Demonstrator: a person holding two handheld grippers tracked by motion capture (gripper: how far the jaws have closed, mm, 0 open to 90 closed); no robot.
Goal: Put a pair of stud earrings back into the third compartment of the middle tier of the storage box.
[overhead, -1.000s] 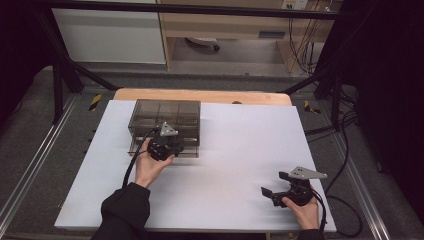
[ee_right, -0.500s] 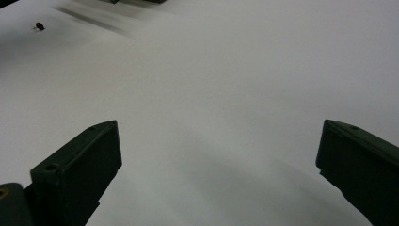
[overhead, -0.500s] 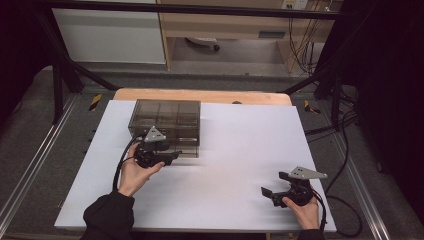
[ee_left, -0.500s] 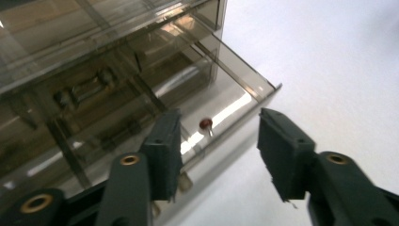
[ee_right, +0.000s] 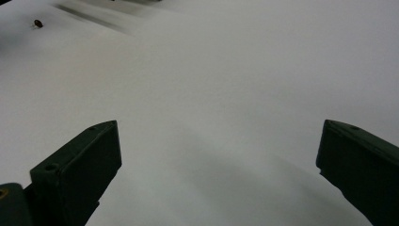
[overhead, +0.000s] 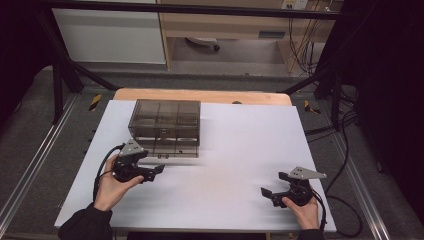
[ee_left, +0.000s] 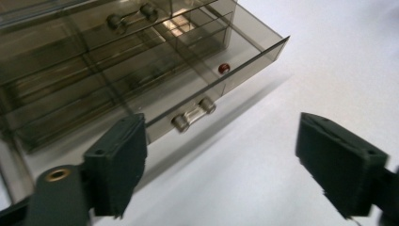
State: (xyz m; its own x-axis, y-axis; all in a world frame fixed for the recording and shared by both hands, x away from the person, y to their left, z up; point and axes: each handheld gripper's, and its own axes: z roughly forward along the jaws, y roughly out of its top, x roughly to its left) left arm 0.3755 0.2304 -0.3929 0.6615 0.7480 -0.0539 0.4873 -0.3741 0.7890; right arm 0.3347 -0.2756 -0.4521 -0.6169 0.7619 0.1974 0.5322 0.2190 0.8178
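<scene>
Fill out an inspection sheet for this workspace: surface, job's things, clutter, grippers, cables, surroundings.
Surface: white table top, wooden strip along the far edge.
Job's things: smoky transparent drawer box; its lower drawer is pulled out, with a small red bead inside.
Clutter: one small dark speck on the white top; cannot tell what it is.
Grippers: left claw near the drawer, jaws just opened, nothing between them; right claw open over bare table.
Cables: black cable trails from the left claw; loose cables hang at the right.
Surroundings: dark metal frame, grey floor, cabinets behind.
</scene>
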